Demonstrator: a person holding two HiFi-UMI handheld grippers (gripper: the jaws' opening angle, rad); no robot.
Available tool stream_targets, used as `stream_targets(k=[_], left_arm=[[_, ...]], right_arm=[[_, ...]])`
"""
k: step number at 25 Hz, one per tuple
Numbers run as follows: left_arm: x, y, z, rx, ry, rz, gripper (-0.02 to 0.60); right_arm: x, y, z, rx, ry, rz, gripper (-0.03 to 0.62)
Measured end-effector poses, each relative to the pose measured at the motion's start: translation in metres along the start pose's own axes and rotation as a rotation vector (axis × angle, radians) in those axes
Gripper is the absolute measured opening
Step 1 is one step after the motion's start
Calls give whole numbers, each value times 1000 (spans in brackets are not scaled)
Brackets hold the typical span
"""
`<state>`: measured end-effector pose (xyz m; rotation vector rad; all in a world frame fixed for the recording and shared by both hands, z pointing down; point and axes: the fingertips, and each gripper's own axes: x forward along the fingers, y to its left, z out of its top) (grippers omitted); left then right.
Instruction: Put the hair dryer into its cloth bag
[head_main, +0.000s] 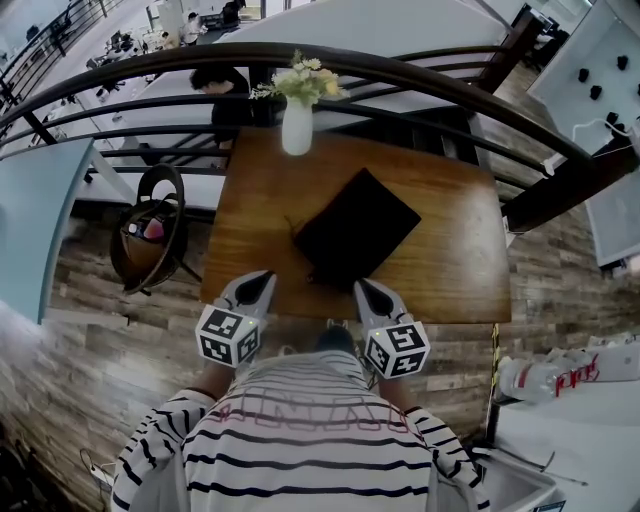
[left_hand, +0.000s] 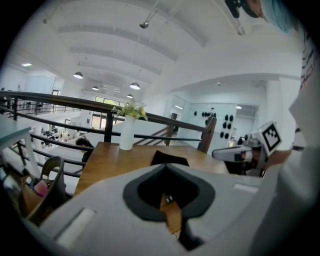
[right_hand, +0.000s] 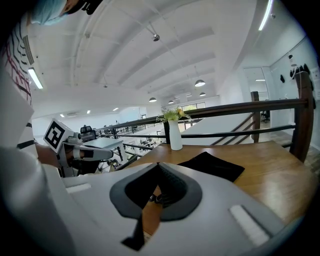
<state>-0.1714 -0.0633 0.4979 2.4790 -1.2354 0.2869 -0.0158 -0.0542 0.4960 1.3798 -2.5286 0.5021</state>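
A black cloth bag lies flat near the middle of the wooden table; I see no hair dryer in any view. My left gripper and right gripper hover side by side at the table's front edge, just short of the bag, both shut and holding nothing. In the left gripper view the closed jaws point at the bag, with the right gripper off to the side. The right gripper view shows its jaws closed, the bag ahead to the right.
A white vase with flowers stands at the table's far edge, against a dark curved railing. A round basket with items sits left of the table. A white surface with a bottle lies at the right.
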Motion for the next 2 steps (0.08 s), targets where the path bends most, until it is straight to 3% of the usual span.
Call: stream_targets(k=[2], left_arm=[[4, 0, -1, -4, 0, 2, 0]], right_arm=[[2, -2, -1, -1, 4, 7, 0]])
